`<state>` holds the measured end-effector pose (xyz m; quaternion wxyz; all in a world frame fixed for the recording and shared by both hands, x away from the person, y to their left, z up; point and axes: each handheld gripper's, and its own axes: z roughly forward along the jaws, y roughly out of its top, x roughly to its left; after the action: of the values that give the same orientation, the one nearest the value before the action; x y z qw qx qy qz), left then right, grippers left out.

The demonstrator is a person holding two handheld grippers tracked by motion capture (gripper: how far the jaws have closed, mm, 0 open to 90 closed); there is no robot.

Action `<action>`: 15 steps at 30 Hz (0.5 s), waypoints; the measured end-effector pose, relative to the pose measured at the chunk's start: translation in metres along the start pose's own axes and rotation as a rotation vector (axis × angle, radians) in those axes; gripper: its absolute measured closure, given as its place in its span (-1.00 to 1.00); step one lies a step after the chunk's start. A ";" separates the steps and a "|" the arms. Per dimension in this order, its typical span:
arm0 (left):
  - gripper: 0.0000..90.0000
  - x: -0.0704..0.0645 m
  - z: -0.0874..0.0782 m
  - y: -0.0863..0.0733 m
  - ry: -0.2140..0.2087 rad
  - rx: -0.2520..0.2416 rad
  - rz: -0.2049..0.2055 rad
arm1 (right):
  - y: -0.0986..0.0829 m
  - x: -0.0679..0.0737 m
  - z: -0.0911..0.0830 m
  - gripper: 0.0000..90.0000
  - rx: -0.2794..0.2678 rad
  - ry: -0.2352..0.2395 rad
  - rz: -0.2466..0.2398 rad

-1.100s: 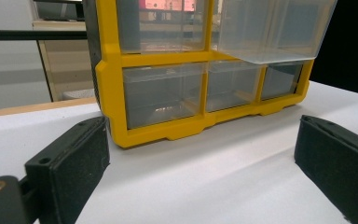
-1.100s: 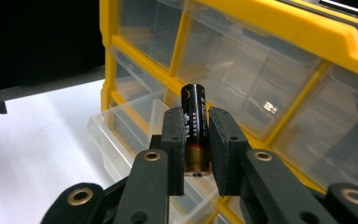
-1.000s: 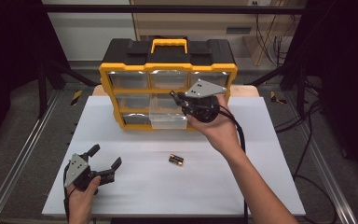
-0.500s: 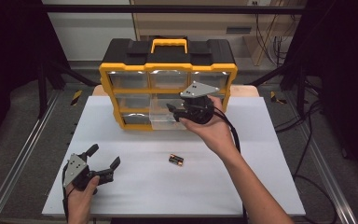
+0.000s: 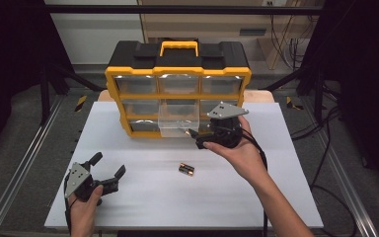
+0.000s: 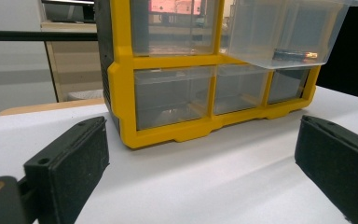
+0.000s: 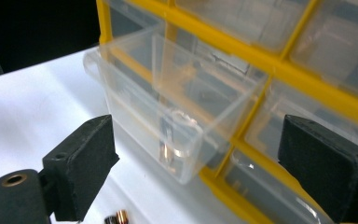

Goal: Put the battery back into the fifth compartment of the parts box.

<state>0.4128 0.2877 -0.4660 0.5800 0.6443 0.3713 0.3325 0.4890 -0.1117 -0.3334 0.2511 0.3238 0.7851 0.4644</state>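
A yellow and black drawer organizer [image 5: 177, 74] stands at the back of the white table. Its clear middle drawer [image 5: 176, 121] is pulled out, and in the left gripper view this drawer [image 6: 289, 32] holds a small battery [image 6: 296, 55]. My right gripper [image 5: 197, 139] hovers open just in front of the drawer's right corner, not touching it. In the right gripper view the drawer [image 7: 168, 112] lies ahead between the wide jaws. A loose battery [image 5: 186, 170] lies on the table nearer me. My left gripper [image 5: 109, 164] rests open at the front left, holding nothing.
The white table [image 5: 276, 197] has bare surface at the front and right. Metal rails [image 5: 24, 163] run along both sides. The organizer's other drawers [image 6: 172, 95] are closed. A yellow carry handle [image 5: 178, 47] tops the organizer.
My right gripper has drawn back from the organizer toward me, and the clear middle drawer now stands pulled out. The left gripper and the loose battery have not moved.
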 end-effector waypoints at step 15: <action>-0.96 -0.001 0.001 0.000 -0.008 0.001 0.012 | -0.041 0.000 0.010 -0.79 0.094 0.031 0.053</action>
<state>0.4130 0.2859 -0.4665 0.5792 0.6482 0.3652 0.3332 0.4847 -0.1211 -0.3744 0.2112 0.3488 0.8008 0.4386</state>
